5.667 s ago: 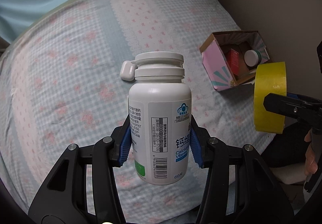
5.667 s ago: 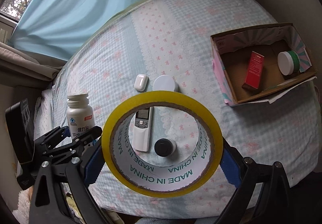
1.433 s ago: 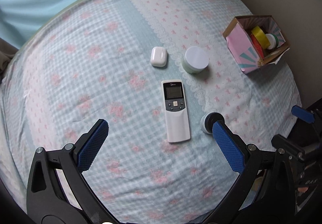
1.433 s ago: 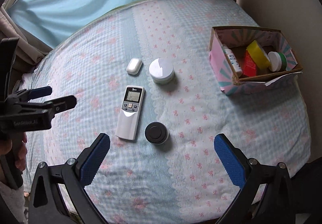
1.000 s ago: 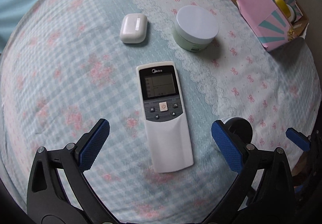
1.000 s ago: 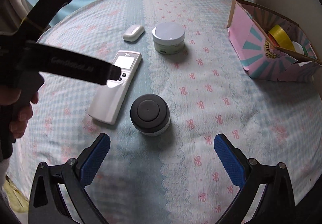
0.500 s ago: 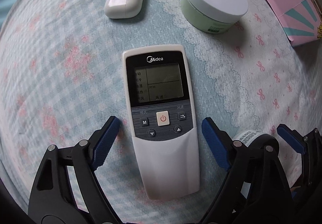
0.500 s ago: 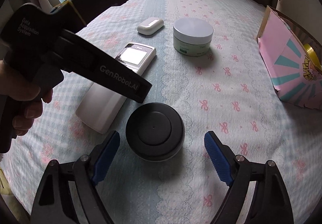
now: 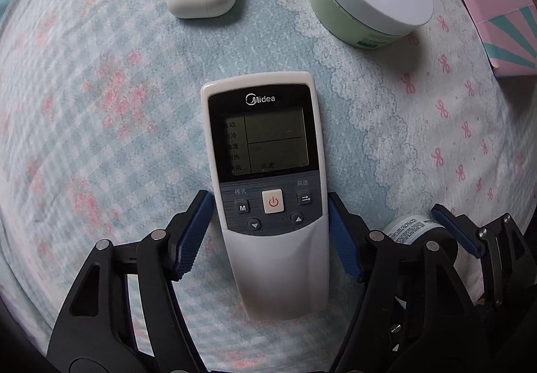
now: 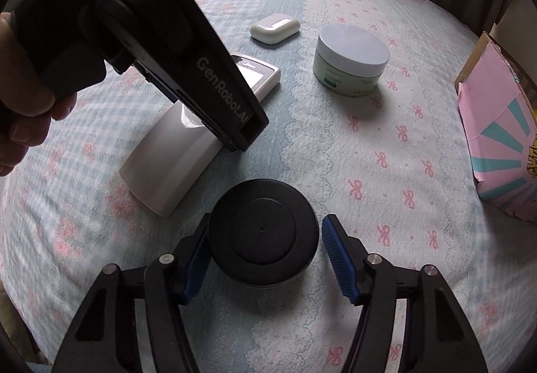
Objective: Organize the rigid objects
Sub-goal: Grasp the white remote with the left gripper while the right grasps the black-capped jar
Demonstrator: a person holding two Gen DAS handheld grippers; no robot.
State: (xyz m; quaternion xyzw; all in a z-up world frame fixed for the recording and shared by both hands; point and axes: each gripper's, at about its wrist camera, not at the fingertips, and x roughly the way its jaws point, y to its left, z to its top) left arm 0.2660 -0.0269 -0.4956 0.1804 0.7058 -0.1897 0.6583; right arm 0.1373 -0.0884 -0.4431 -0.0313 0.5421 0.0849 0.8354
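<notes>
On the bed [image 9: 84, 104], the left claw [image 9: 268, 232] straddled the white remote [image 9: 268, 192] with both pads at its sides, grip unconfirmed, while the right claw [image 10: 268, 255] sat unclenched around the black-lidded jar [image 10: 263, 232], left pad touching, right pad apart, the pink box [image 10: 496, 145] near.
</notes>
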